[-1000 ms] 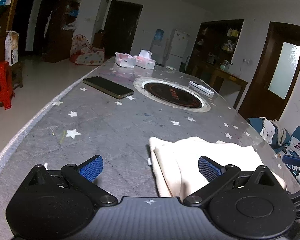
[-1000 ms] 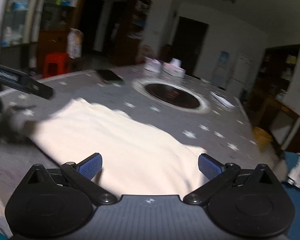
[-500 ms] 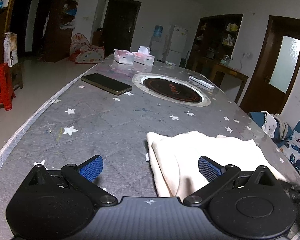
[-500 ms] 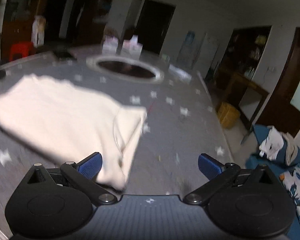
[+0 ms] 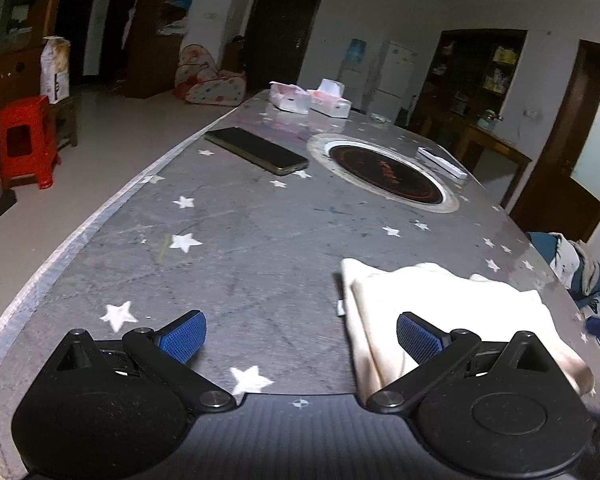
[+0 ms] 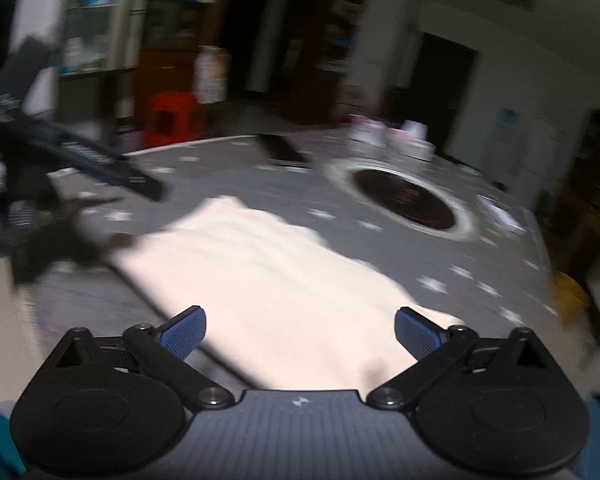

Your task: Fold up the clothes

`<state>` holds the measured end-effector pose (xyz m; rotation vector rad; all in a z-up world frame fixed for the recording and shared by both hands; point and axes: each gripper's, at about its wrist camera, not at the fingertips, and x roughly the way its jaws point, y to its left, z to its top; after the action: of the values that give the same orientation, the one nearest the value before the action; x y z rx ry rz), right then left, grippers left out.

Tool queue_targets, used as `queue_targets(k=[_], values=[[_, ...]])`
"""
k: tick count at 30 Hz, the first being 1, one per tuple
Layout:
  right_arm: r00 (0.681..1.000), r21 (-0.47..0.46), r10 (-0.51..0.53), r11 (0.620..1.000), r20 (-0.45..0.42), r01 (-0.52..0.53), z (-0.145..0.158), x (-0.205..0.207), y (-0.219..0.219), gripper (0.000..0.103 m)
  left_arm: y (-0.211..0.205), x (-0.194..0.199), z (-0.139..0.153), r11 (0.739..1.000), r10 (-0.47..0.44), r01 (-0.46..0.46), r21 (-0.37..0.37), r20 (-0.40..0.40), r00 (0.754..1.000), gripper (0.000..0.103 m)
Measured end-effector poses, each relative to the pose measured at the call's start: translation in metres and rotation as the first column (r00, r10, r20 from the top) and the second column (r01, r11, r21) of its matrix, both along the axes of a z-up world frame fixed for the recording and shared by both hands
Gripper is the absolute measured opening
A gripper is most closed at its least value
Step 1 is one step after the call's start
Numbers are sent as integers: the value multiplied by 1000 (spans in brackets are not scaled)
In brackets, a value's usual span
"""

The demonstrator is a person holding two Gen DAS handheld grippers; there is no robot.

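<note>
Lying folded in layers on starred table (image 5: 236, 216): cream garment (image 6: 268, 280), near your edge. Your left gripper (image 5: 298, 334) and right gripper (image 6: 300, 330) both spread wide, empty. Risk: snagging top layer, undoing stacked folds, if you brush it.

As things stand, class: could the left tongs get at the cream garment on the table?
Probably yes. The left tongs are open and empty, the cream garment lies just ahead to their right on the table, and nothing stands between them.
</note>
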<state>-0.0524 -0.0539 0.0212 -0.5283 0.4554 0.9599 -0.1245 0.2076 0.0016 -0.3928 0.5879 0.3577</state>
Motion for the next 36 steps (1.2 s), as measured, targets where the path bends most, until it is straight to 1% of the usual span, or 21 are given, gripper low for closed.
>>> queue_targets(k=[3, 5, 8, 9, 10, 11, 12, 13, 14, 15, 16, 18, 21, 23, 27, 28, 31, 33, 34, 35, 36], values=[[994, -29, 106, 994, -8, -106, -4, -8, 27, 91, 10, 0, 0, 998, 39, -39, -38, -3, 999, 101], [983, -59, 185, 981, 0, -185, -9, -19, 45, 87, 16, -1, 0, 996, 62, -62, -70, 1, 998, 97], [955, -110, 295, 950, 11, -292, -16, -35, 70, 75, 23, -4, -1, 990, 72, -70, -121, 11, 997, 89], [947, -130, 320, 940, 15, -316, -19, -39, 77, 69, 24, -4, -1, 988, 69, -66, -137, 14, 998, 85], [941, -147, 337, 932, 19, -331, -22, -43, 82, 66, 24, -4, -1, 987, 61, -58, -151, 18, 998, 81], [937, -162, 349, 926, 21, -341, -25, -45, 87, 58, 24, -5, -2, 985, 53, -49, -166, 21, 998, 81], [932, -176, 361, 920, 23, -351, -28, -46, 91, 53, 25, -5, -2, 983, 45, -40, -181, 25, 999, 80], [929, -182, 369, 915, 24, -359, -30, -47, 95, 53, 25, -4, -3, 980, 39, -33, -195, 27, 999, 80], [928, -182, 371, 915, 27, -360, -30, -47, 97, 46, 25, -4, -4, 978, 33, -26, -209, 29, 999, 80], [931, -181, 365, 917, 28, -354, -30, -46, 99, 34, 25, -3, -5, 974, 30, -23, -224, 31, 999, 80], [935, -177, 354, 922, 28, -344, -28, -44, 100, 31, 25, -2, -6, 969, 28, -19, -246, 33, 999, 80], [942, -145, 336, 932, 9, -331, -22, -39, 99, 19, 26, 0, -8, 955, 22, -10, -295, 40, 999, 81], [949, -84, 313, 946, -27, -314, -12, -31, 93, 16, 25, 8, -8, 938, 16, 1, -346, 46, 999, 83], [955, -40, 293, 955, -45, -295, -4, -26, 86, 15, 25, 14, -8, 926, 12, 7, -377, 48, 999, 87], [960, 35, 269, 963, -74, -267, 10, -17, 74, 13, 23, 25, -9, 899, 5, 19, -438, 53, 999, 87], [961, 44, 266, 964, -80, -263, 12, -16, 71, 13, 23, 28, -10, 889, 3, 20, -457, 51, 999, 87], [960, 69, 267, 963, -86, -262, 18, -14, 66, 13, 22, 37, -16, 848, 3, 21, -529, 44, 999, 86], [958, 81, 271, 961, -92, -264, 19, -14, 64, 13, 22, 41, -19, 827, 5, 23, -562, 49, 999, 85], [957, 86, 272, 961, -96, -265, 19, -14, 63, 13, 21, 43, -20, 816, 4, 27, -577, 51, 999, 81], [956, 90, 275, 960, -99, -267, 18, -14, 62, 13, 21, 45, -22, 805, 2, 29, -593, 52, 999, 74], [955, 92, 279, 958, -102, -270, 17, -14, 62, 13, 21, 47, -25, 791, 1, 30, -611, 51, 999, 69]])
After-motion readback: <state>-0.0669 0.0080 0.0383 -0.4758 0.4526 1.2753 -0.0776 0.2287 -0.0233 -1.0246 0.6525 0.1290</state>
